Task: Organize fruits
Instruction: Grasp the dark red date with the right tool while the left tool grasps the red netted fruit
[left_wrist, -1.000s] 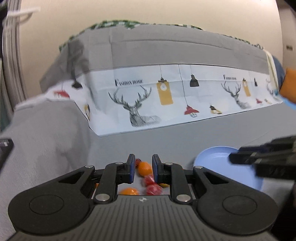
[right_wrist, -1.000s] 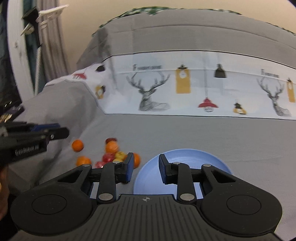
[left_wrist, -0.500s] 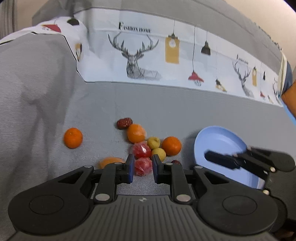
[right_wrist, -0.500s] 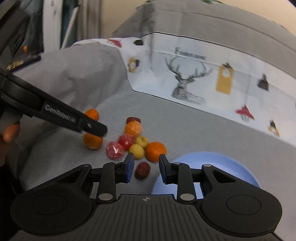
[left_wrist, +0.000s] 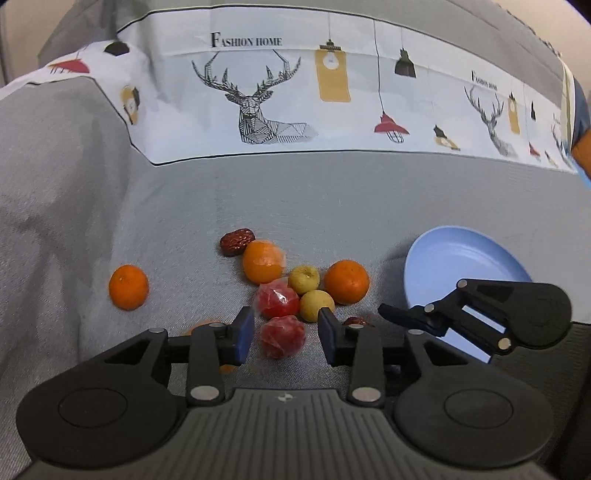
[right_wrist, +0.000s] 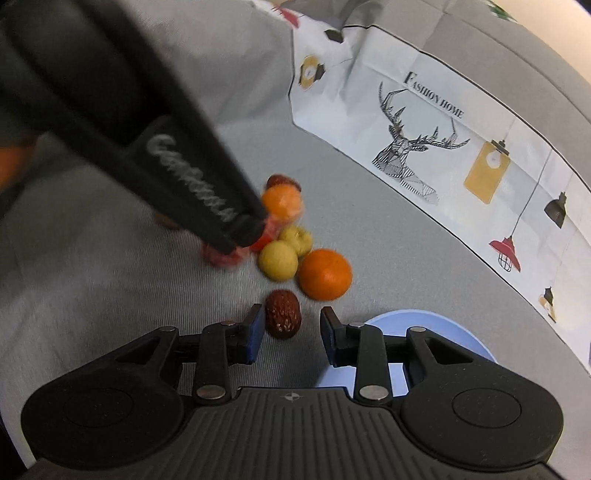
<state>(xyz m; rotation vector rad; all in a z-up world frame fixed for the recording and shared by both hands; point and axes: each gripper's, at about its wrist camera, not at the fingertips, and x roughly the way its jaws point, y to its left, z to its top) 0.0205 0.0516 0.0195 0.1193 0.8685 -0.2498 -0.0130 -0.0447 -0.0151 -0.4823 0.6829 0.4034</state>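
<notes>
L gripper (left_wrist: 286, 336): jaws have just been opening, now parted w/ a gap either side of the wrapped red fruit (left_wrist: 282, 336), which sits right btwn the blue pads, lower centre of the left wrist frame. Nothing clamped yet. A second wrapped red fruit (left_wrist: 276, 298) lies just above it in frame, touching the yellow fruits (left_wrist: 316, 305).

R gripper (right_wrist: 291, 334): jaws released, slightly wider than the red date (right_wrist: 283, 314), which lies just ahead of the tips, a bit toward the left pad, long axis pointing roughly away from the camera. Not gripped.

Blue plate (right_wrist: 461, 332) is lower right in the right wrist frame, just beside the R gripper, so R has the shorter carry.

Both grippers are angled down at the grey bed cover (left_wrist: 332, 203). My read: each closes on its own fruit next; L must avoid nudging the neighbouring cluster.
</notes>
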